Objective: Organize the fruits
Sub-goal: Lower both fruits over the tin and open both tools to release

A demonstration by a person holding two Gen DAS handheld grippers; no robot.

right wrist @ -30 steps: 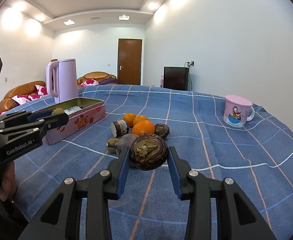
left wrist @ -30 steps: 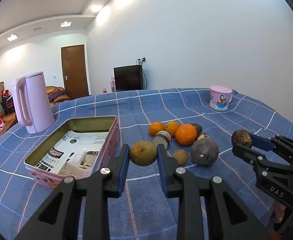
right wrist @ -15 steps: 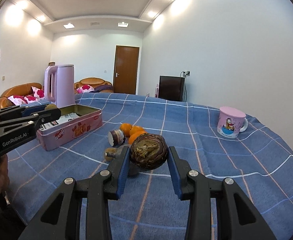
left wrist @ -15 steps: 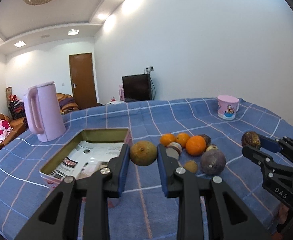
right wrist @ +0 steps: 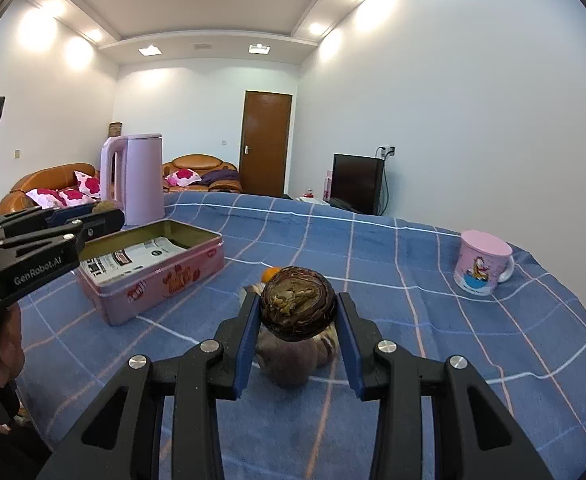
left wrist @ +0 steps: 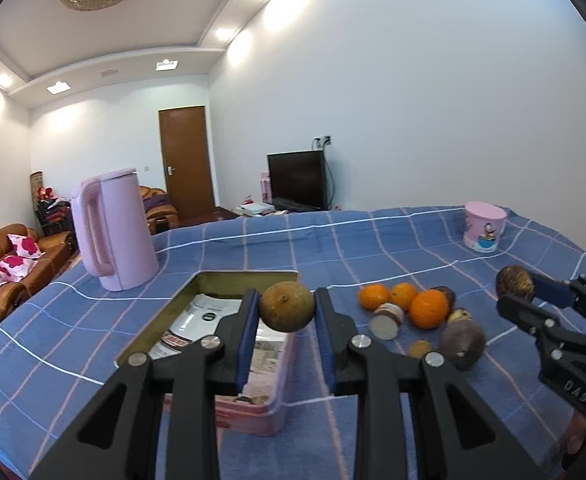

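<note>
The left claw (left wrist: 287,312) grips a greenish-brown fruit (left wrist: 287,306) above the open pink tin (left wrist: 229,280); the right claw (right wrist: 297,309) clamps a dark wrinkled fruit (right wrist: 297,307) over the fruit pile (left wrist: 421,314) on the desk (left wrist: 373,240)

Black tool (left wrist: 287,312) arms, blue pads (left wrist: 248,338), silver screws (left wrist: 212,342)

My left claw (right wrist: 105,216) bears "GenRobot.AI" in white along its black side; my right claw (left wrist: 517,300) bears "DAS".
</note>
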